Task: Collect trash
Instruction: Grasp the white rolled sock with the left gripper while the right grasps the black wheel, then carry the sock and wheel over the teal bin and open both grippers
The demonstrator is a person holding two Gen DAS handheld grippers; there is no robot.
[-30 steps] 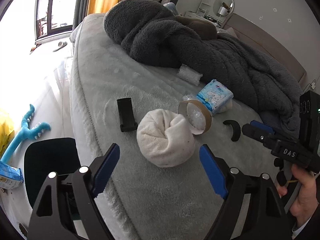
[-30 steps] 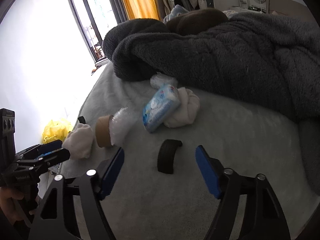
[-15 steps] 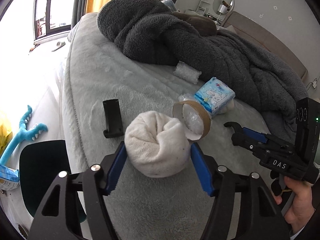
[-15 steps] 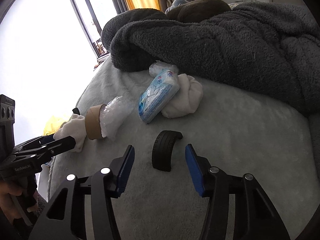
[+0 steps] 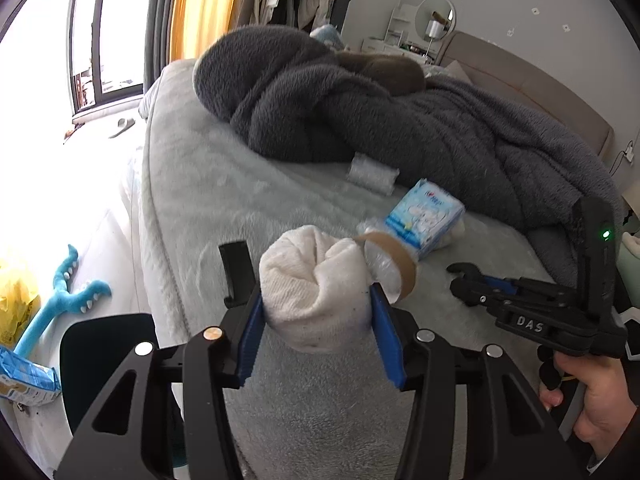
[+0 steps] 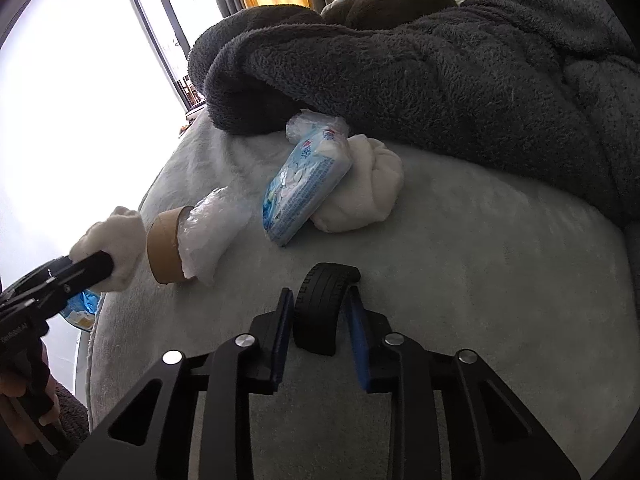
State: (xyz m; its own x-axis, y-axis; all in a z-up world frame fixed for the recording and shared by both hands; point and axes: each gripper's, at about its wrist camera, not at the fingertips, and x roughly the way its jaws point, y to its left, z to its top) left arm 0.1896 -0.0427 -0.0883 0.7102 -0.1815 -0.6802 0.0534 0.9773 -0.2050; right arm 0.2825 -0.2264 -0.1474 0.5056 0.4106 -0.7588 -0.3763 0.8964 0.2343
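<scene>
Our left gripper (image 5: 316,312) has just been closing its fingers (image 5: 249,334) onto the white sock ball (image 5: 316,292), and both pads now press its sides. The ball sits on the bed (image 5: 224,196), just beside the cardboard tape ring (image 5: 394,258). Our right gripper (image 6: 320,316) has been closing too; the black tyre piece (image 6: 320,304), in front of the ring, seems pinched.

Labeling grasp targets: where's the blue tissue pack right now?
Right wrist view: the blue tissue pack lies on the bed, upper centre, leaning on a white cloth bundle, just below the grey blanket.
</scene>
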